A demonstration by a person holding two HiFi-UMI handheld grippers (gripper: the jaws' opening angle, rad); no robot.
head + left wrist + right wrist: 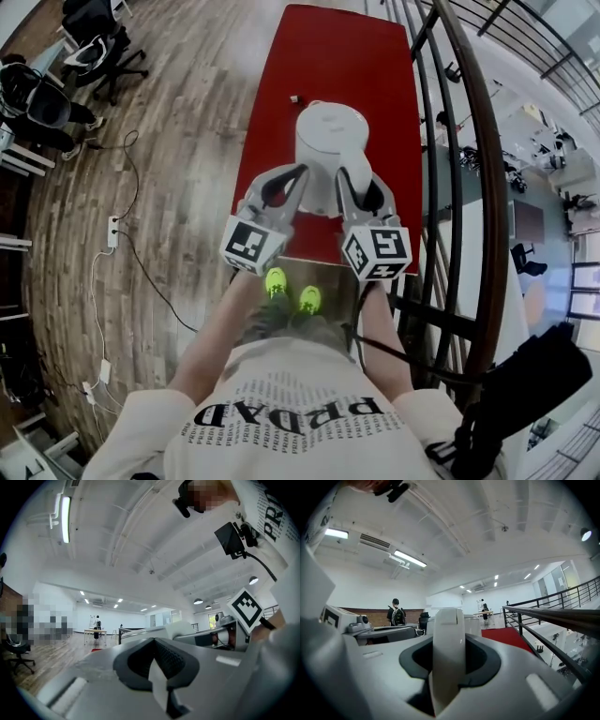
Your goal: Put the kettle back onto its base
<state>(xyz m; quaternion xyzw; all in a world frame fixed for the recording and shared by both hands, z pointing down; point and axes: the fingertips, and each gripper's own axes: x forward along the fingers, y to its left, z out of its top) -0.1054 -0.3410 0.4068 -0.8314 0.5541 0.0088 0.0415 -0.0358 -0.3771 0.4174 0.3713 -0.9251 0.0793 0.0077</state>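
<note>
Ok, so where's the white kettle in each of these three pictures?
Head view: kettle at centre on the red table, with the right gripper on its handle.
Left gripper view: kettle right of centre, above the jaws.
Right gripper view: kettle handle dead centre, between the jaws.
Shared landmark: red table.

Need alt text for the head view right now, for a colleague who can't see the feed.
Seen from above, the right gripper is clamped on the handle of a white kettle over a long red table. The left gripper, jaws together and empty, sits close by the kettle's left side. Wood floor lies left, a dark railing right.
</note>
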